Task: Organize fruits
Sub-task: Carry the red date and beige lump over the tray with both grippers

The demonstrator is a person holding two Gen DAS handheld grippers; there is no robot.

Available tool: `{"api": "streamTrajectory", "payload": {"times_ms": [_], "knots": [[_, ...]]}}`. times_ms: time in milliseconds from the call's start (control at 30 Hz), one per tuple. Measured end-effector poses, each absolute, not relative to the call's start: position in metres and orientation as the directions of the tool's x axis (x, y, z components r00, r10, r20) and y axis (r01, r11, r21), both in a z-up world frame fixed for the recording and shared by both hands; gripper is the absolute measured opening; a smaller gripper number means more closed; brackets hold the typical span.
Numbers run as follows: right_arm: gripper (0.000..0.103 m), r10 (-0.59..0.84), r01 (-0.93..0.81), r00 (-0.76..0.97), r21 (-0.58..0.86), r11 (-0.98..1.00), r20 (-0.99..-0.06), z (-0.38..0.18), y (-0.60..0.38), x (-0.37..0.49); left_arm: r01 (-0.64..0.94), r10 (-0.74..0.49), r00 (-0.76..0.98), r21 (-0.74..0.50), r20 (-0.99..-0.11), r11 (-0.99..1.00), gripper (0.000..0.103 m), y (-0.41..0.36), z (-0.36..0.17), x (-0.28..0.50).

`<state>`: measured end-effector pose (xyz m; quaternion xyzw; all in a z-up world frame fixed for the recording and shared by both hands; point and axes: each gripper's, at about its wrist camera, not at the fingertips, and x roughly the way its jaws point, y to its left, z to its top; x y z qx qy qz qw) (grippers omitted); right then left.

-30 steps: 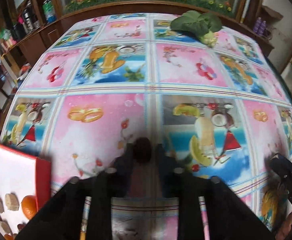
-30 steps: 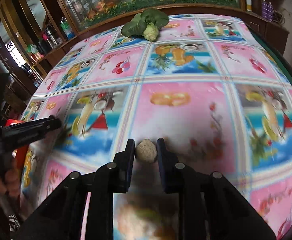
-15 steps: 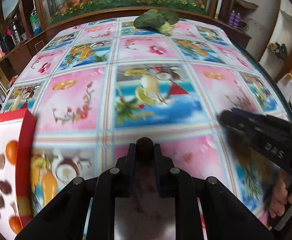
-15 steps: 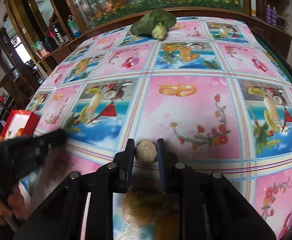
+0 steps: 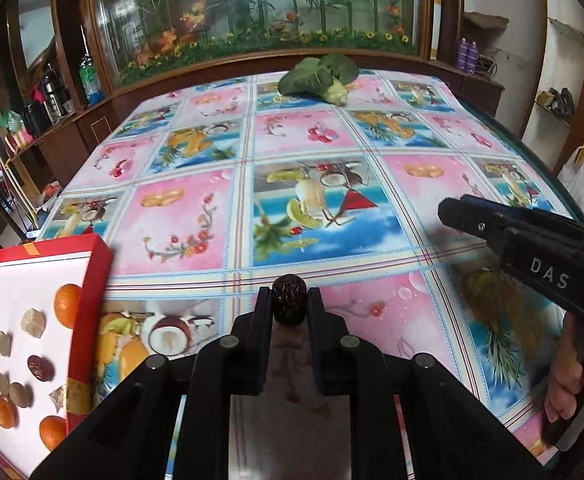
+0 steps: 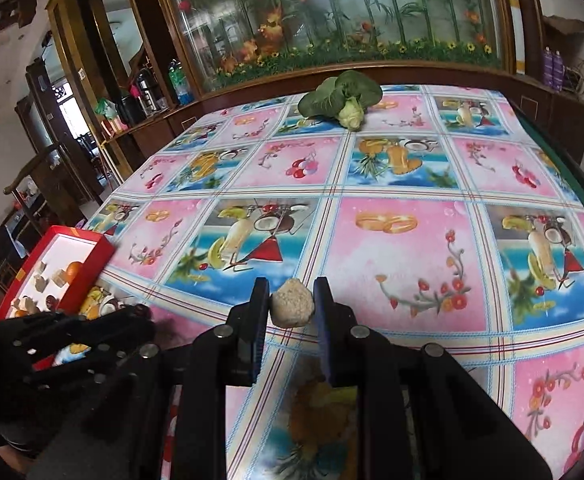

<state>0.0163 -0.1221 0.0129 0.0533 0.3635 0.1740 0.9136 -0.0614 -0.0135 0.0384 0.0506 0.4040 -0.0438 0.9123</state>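
Red box (image 5: 100, 264) sits off to the left, nearer the left gripper (image 5: 289, 300), fingers pinching a date (image 5: 289, 298); right gripper (image 6: 292, 304) pinches a beige lump (image 6: 293, 307).

Both views are evenly lit by soft daylight. Glare is seen on the glass panel (image 5: 260, 12) at the far side. Strong fisheye bending and dark vignetting are seen at the edges. Faint shadows are cast on the tablecloth (image 6: 392, 256).

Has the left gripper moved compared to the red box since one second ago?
Yes. The left gripper turned away; the red box slid inward from the left edge.
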Motion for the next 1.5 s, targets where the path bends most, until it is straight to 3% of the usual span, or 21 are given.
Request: {"api": "streamTrajectory", "payload": {"times_ms": [1500], "knots": [[0.024, 0.305, -0.245, 0.68, 0.185, 0.952, -0.667, 0.003, -0.129, 0.025, 0.086, -0.023, 0.707, 0.053, -0.707, 0.995, 0.015, 0.003, 0.052, -0.065]]}}
